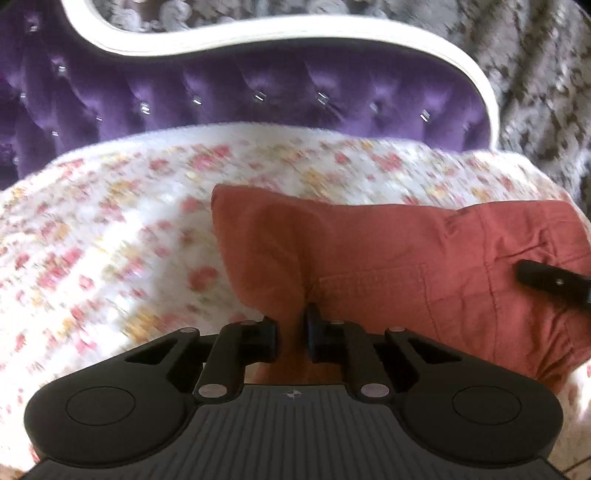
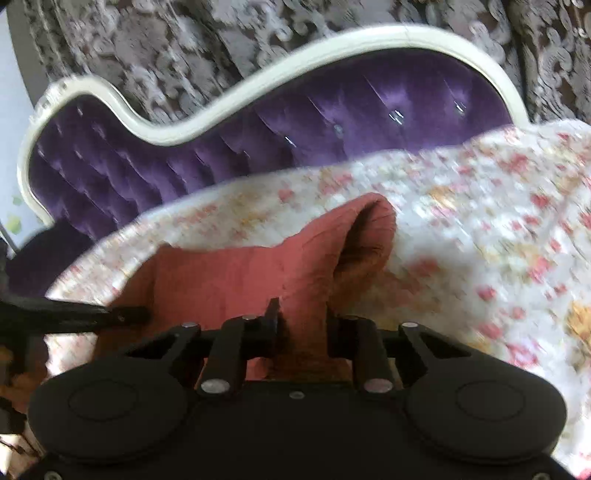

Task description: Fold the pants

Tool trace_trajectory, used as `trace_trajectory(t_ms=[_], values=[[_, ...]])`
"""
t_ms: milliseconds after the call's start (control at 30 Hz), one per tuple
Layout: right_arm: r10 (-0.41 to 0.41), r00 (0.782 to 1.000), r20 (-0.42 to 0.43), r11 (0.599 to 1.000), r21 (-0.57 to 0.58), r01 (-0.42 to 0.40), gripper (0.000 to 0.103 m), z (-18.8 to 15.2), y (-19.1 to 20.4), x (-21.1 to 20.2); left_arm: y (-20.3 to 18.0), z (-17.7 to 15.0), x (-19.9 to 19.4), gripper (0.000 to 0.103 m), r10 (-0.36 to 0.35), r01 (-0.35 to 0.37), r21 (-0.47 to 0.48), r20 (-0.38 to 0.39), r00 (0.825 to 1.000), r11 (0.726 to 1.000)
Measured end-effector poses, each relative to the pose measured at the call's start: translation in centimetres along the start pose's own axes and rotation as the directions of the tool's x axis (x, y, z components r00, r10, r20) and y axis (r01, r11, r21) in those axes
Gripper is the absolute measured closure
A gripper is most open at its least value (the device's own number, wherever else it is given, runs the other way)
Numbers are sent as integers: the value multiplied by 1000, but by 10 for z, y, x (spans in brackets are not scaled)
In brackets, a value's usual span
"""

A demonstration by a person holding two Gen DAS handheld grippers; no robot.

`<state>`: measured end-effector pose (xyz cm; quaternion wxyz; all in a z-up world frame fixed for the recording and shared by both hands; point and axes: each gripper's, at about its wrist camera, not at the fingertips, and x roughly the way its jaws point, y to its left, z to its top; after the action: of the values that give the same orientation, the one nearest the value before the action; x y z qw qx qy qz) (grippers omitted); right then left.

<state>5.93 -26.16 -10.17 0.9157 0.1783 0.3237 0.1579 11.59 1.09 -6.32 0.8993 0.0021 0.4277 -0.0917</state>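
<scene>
Rust-red pants (image 1: 388,258) lie on a floral bedspread (image 1: 110,240). In the left wrist view my left gripper (image 1: 291,328) is shut on a fold of the pants near a back pocket (image 1: 373,291). The right gripper's finger (image 1: 550,282) pokes in over the cloth at the right edge. In the right wrist view my right gripper (image 2: 301,325) is shut on a bunched part of the pants (image 2: 240,273), and an open leg end (image 2: 365,236) rises behind it. The left gripper (image 2: 74,314) shows at the left edge.
A purple tufted headboard (image 1: 258,96) with a cream curved frame (image 1: 295,33) stands behind the bed; it also shows in the right wrist view (image 2: 332,122). A grey patterned curtain (image 1: 535,74) hangs behind it. The bedspread (image 2: 498,221) stretches to the right.
</scene>
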Motion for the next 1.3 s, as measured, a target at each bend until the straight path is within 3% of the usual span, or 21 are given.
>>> trace_trajectory(t_ms=[200,300,367,400,500,667,833,933,1167,1300], values=[[41,999,5,999,-26,-41,73,25,26,32,46,14,22,87,-13,8,-62,-73,997,998],[-8,998,-67,1000,-18,7,71,22,22,62,58,4,40,76,-22,12,-91,-117,993,996],[-73,989,-127,997,-15,72,61,15,12,81,63,1,40,71,-28,15,-117,-109,994,993],[-62,990,-127,998,19,65,60,12,4,83,65,2,39,71,-31,17,-128,-111,993,992],[-17,990,-141,993,114,33,59,15,-12,80,68,4,29,71,-9,-9,-156,-112,994,988],[-107,990,-91,993,33,110,59,24,1,52,59,1,-3,72,87,-97,-162,-71,994,982],[-183,983,23,983,-27,184,59,27,26,17,50,-4,-22,72,99,-109,-174,-66,993,979],[-184,981,62,980,-72,188,59,26,43,3,40,-9,-30,72,99,-109,-162,-66,993,981],[-133,991,28,976,-172,136,59,8,79,3,14,-26,-35,72,89,-98,-126,-72,993,987],[-154,988,-19,969,-197,147,59,-8,83,13,8,-39,-22,72,95,-108,-116,-114,989,987]])
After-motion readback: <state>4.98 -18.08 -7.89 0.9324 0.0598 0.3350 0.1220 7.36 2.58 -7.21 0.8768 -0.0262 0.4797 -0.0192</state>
